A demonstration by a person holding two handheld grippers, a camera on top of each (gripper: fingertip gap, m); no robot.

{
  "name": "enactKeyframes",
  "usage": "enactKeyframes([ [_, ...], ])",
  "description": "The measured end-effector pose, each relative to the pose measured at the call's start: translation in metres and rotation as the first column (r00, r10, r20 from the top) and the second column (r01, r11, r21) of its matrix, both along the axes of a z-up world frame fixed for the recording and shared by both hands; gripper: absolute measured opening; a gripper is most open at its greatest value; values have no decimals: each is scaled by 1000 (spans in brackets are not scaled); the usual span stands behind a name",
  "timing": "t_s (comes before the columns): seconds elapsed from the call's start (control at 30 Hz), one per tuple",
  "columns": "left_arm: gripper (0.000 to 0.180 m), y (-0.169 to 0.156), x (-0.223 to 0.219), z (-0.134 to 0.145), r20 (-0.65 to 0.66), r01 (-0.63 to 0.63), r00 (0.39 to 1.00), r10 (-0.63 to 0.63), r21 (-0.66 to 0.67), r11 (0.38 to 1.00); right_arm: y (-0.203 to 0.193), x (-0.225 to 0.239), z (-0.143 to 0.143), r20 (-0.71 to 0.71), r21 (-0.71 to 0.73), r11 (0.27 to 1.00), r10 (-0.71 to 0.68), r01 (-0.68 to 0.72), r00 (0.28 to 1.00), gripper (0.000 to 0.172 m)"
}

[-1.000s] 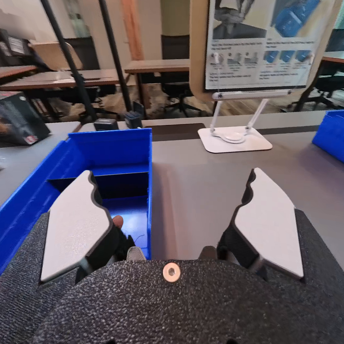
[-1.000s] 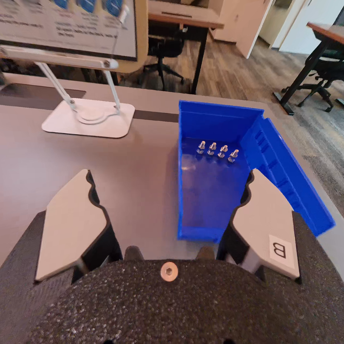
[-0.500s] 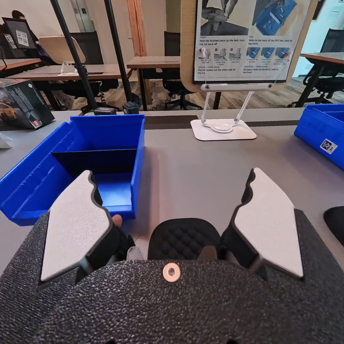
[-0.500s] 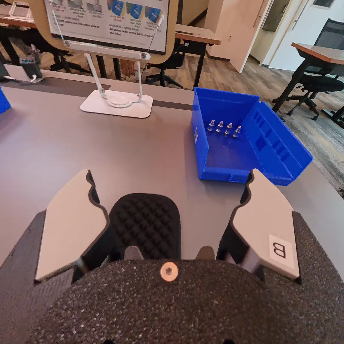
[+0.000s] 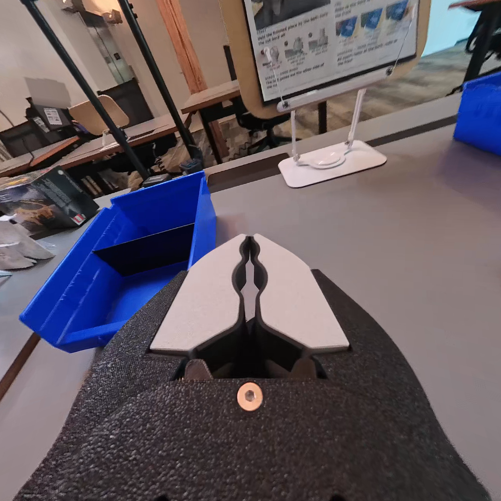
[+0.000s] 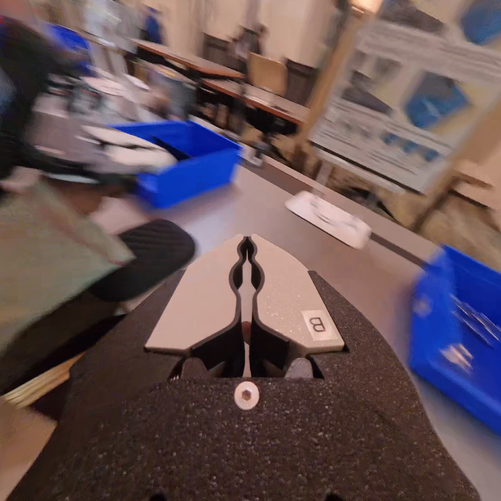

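While both grippers hang above grey surface (image 5: 352, 257), fingers pressed together, nothing between them. Left gripper (image 5: 250, 238): tips meet just beside right wall of blue divided bin (image 5: 130, 244) at surface's left edge; bin's compartments look bare. White stand base (image 5: 332, 162) near far edge, carrying instruction board (image 5: 333, 40). Right gripper (image 6: 248, 238): tips closed over bare surface; view heavily blurred. Black textured pad (image 6: 151, 252) just left of it. Second blue bin (image 6: 461, 339) at right edge, small clear pieces (image 6: 474, 322) inside.
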State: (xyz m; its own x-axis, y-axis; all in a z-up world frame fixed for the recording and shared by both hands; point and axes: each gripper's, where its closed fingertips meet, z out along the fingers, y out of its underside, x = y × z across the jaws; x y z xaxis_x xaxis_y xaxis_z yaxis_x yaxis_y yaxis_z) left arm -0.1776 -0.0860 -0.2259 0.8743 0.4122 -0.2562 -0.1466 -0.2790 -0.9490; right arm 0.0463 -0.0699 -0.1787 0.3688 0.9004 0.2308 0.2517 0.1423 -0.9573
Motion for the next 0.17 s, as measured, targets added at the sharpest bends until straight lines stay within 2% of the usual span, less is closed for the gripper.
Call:
enactKeyframes([
  [0.1,0,9,-1,-10,-44,-33,999,30,-64,997,-93,-50,7,51,64,951,298,-301,953,0],
  [0.17,0,16,3,-14,-66,-37,997,31,-87,995,-132,-71,1,125,132,907,385,-400,915,0],
])
